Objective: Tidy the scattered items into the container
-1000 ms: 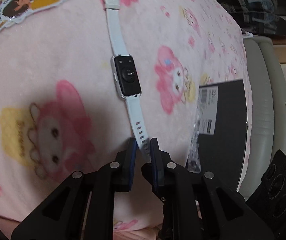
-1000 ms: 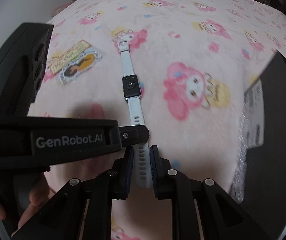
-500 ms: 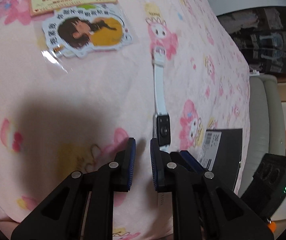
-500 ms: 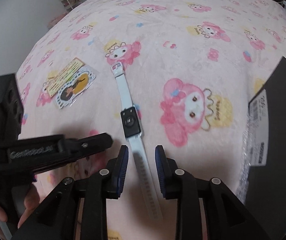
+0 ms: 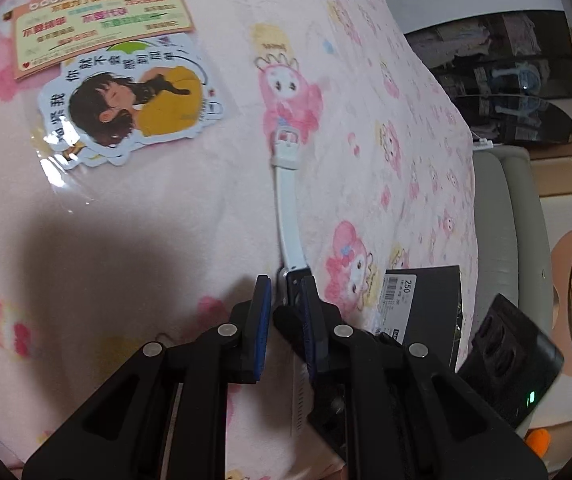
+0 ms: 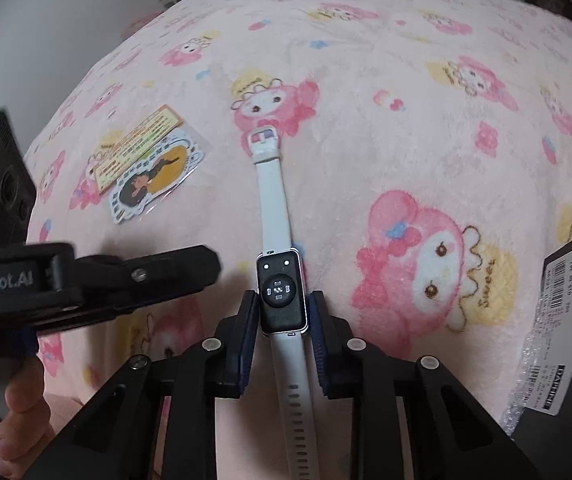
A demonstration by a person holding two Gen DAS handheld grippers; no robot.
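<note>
A white-strapped smartwatch (image 6: 271, 196) lies face-down on the pink cartoon blanket (image 6: 406, 140), buckle end away from me. My right gripper (image 6: 281, 320) is open, one finger on each side of the watch's black body, close to its edges. My left gripper (image 5: 286, 308) hovers just left of the watch with only a narrow gap and nothing between its fingers. In the right wrist view the left gripper (image 6: 209, 268) shows side-on, held by a hand (image 6: 17, 412). The watch (image 5: 288, 200) runs up from behind the left fingers. The black box (image 6: 566, 340) lies at the right.
A bagged sticker pack (image 5: 125, 100) with a cartoon girl lies on the blanket up and left of the watch, also visible as the sticker pack (image 6: 145, 168). The black box (image 5: 430, 300) carries a white barcode label. The bed's grey padded edge (image 5: 506, 240) runs along the right.
My right gripper slid forward along the strap from its holed end to the watch body and opened wider. My left gripper drew off the strap and moved left, bringing the sticker pack closer.
</note>
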